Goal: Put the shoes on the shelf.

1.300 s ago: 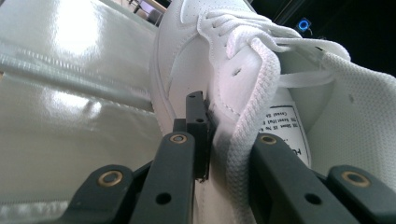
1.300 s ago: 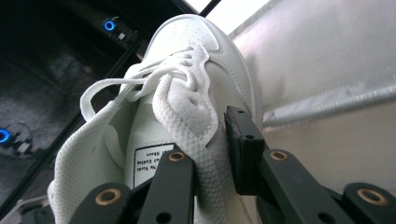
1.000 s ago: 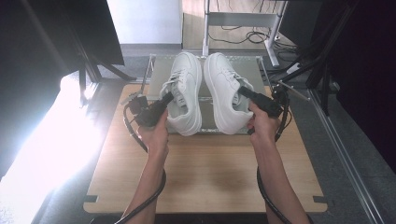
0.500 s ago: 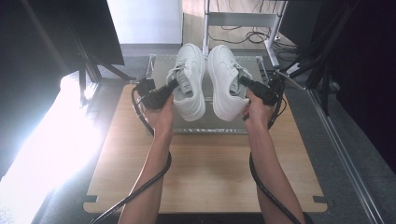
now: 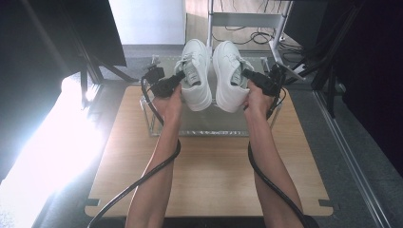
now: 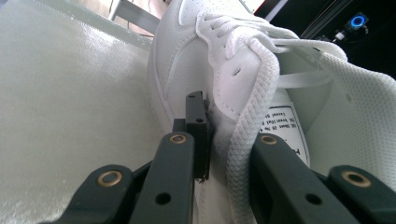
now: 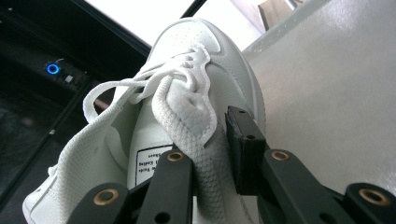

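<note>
A wooden table (image 5: 209, 180) carries a clear tray (image 5: 209, 127) along its far edge. Above the tray's far side two white sneakers are held side by side, toes pointing away. The left sneaker (image 5: 196, 76) has its outer collar wall pinched between the jaws of the left gripper (image 5: 177, 81). The right sneaker (image 5: 229, 78) is clamped the same way at its outer collar by the right gripper (image 5: 250, 77).
</note>
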The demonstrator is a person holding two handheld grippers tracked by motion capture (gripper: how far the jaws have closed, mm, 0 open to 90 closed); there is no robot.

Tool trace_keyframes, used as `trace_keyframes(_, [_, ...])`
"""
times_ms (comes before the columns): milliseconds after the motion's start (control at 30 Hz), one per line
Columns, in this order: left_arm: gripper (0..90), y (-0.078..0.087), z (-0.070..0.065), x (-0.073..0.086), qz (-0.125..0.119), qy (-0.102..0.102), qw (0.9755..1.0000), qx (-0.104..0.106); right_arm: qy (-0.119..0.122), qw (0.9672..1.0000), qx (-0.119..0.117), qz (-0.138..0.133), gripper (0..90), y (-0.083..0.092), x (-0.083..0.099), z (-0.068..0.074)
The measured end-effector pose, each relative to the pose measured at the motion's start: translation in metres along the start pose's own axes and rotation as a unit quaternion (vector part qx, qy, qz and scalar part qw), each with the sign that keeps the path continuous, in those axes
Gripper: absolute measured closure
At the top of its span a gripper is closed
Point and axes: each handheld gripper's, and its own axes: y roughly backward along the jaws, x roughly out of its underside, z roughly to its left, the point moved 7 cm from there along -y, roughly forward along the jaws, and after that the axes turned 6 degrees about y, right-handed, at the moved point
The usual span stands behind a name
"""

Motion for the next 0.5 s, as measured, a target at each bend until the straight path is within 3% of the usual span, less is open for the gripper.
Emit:
trace_keyframes(133, [82.7,-0.007,-0.001,-0.003,0.01,-0.004,0.9999,-0.008,-0.002,0.9999,0.012,0.005,78.8,-0.007,-0.001,0.001])
trace_keyframes(267, [82.0,-0.013,-0.004,-0.006,0.016,-0.017,0.9995,-0.021,0.009,0.9997,0.021,0.004,77.3,-0.012,-0.001,0.006])
trace_keyframes(500, [78.3,-0.02,-0.008,-0.006,0.03,-0.043,0.9982,-0.031,0.004,0.9996,0.027,0.011,69.1,-0.02,0.0,0.009])
